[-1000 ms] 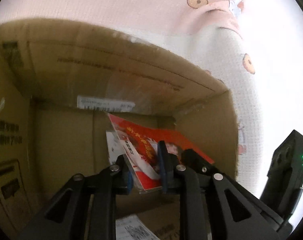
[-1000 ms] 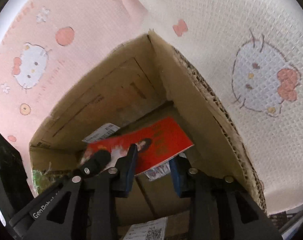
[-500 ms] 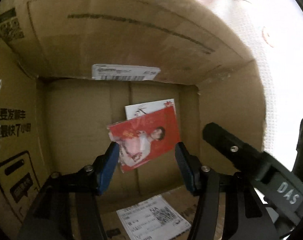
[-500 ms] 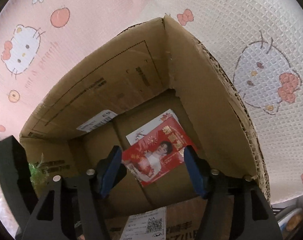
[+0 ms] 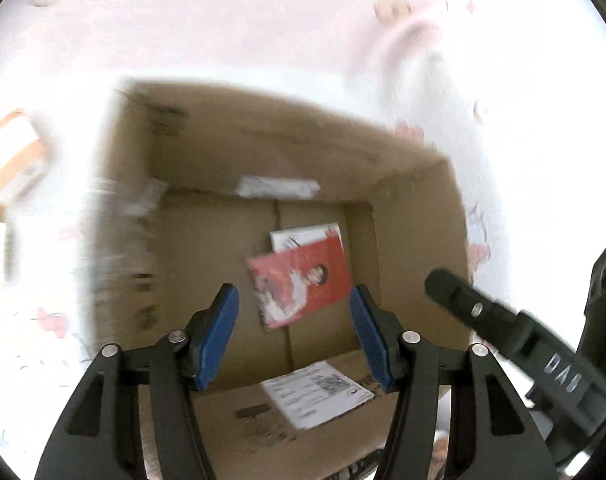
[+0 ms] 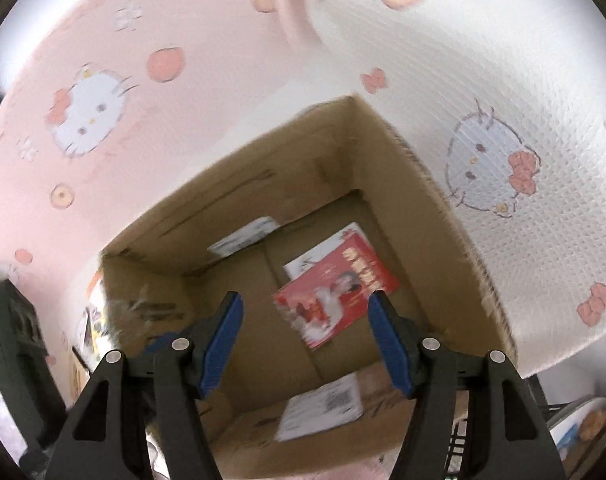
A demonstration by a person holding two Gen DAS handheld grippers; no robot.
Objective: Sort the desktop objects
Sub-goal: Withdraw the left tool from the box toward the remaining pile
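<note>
My left tongs (image 5: 293, 336) have just been opening and hang wide, nothing between the blue pads. The red booklet (image 5: 303, 286) lies flat on the box (image 5: 207, 152) floor, below and ahead of them, over a white sheet (image 5: 303, 234). My right tongs (image 6: 305, 340) have also just spread, empty, with the same red booklet (image 6: 337, 300) below and slightly right of the gap. Risk as I see it: the two tongs sit close together over the box, so a careless swing could knock them together or clip the box wall.
</note>
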